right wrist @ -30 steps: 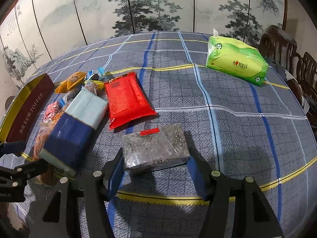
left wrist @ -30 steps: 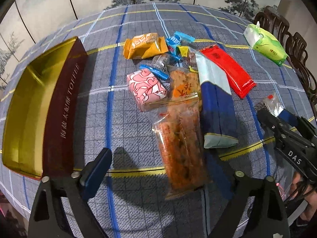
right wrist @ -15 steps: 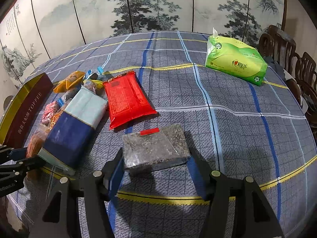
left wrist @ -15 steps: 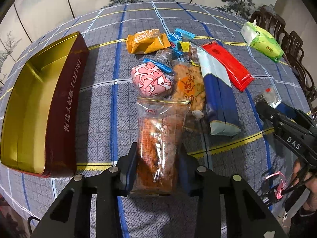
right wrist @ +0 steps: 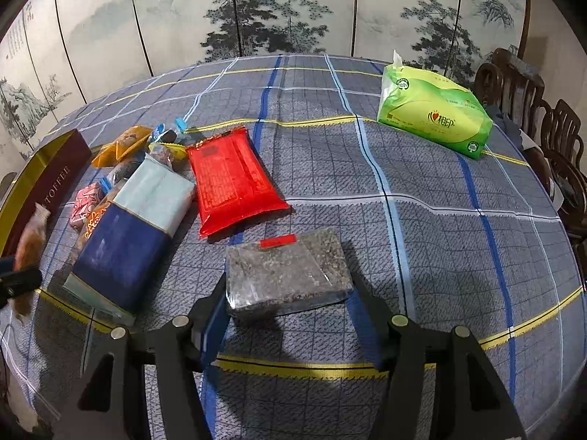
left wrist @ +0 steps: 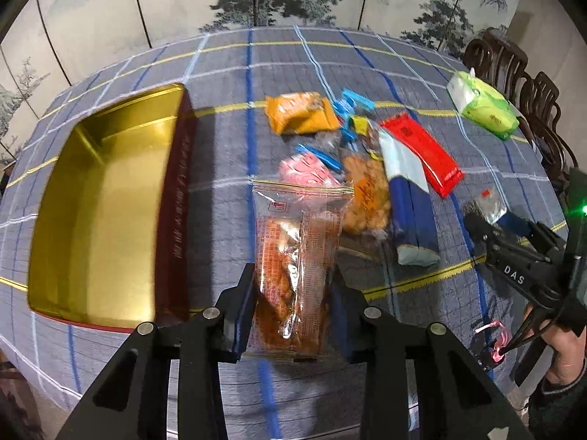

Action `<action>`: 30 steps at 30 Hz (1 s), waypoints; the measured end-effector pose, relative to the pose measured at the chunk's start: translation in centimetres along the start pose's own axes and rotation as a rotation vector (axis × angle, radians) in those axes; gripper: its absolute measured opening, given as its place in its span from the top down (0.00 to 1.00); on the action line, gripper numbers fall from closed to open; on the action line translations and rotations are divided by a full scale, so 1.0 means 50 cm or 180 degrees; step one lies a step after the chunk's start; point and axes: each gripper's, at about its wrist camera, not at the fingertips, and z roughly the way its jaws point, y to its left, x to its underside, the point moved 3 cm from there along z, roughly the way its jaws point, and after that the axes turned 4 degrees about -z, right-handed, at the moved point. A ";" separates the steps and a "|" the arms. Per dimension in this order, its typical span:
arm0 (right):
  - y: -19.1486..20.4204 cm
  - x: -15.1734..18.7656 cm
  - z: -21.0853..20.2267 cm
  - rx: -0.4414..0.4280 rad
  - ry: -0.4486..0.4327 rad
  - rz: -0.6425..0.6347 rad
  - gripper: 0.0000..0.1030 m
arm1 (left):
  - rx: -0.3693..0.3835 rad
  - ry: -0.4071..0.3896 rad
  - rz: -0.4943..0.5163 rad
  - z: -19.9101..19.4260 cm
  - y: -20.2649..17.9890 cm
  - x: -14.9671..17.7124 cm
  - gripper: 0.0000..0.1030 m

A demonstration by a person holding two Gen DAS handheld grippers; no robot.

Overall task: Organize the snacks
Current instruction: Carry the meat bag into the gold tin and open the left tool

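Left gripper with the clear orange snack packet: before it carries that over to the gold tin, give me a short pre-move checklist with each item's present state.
1. Grip: left gripper shut on the clear orange snack packet, pads on both sides: ok.
2. Packet off the tablecloth: it appears lifted in the right wrist view: ok.
3. Gold tin open, nothing seen inside: ok.
4. Path to the tin: bare cloth between, only the tin's red wall to cross: ok.
5. Right gripper out of the way: open around the dark seed packet, far from the tin: ok.
6. Hold firm enough for carrying: cannot tell.
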 end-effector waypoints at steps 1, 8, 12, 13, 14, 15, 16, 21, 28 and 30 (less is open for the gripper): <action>0.000 0.000 0.000 0.0005 -0.0001 -0.0002 0.41 | -0.0018 -0.0018 -0.0013 -0.005 0.008 -0.004 0.68; 0.006 -0.003 0.004 0.0079 0.0035 -0.0030 0.41 | -0.0288 -0.0175 -0.0107 -0.036 0.102 -0.034 0.68; 0.006 -0.004 0.005 0.0114 0.0047 -0.0001 0.41 | -0.0432 -0.0171 -0.0229 -0.034 0.172 -0.042 0.68; 0.006 -0.005 0.005 0.0121 0.0050 0.0005 0.41 | -0.0475 -0.0162 -0.0259 -0.032 0.192 -0.044 0.68; 0.007 -0.005 0.005 0.0129 0.0055 0.0009 0.41 | -0.0505 -0.0159 -0.0283 -0.031 0.207 -0.044 0.68; 0.006 -0.006 0.006 0.0138 0.0061 0.0011 0.41 | -0.0557 -0.0149 -0.0324 -0.027 0.230 -0.045 0.68; 0.006 -0.006 0.005 0.0145 0.0067 0.0017 0.41 | -0.0588 -0.0137 -0.0348 -0.024 0.245 -0.046 0.68; 0.006 -0.009 0.007 0.0180 0.0092 0.0065 0.41 | -0.0676 -0.0032 -0.0458 -0.003 0.314 -0.038 0.68; 0.006 -0.010 0.008 0.0220 0.0114 0.0120 0.41 | -0.0697 0.0111 -0.0482 0.023 0.353 -0.017 0.68; 0.007 -0.010 0.008 0.0232 0.0118 0.0132 0.41 | -0.0701 0.0139 -0.0487 0.028 0.357 -0.014 0.68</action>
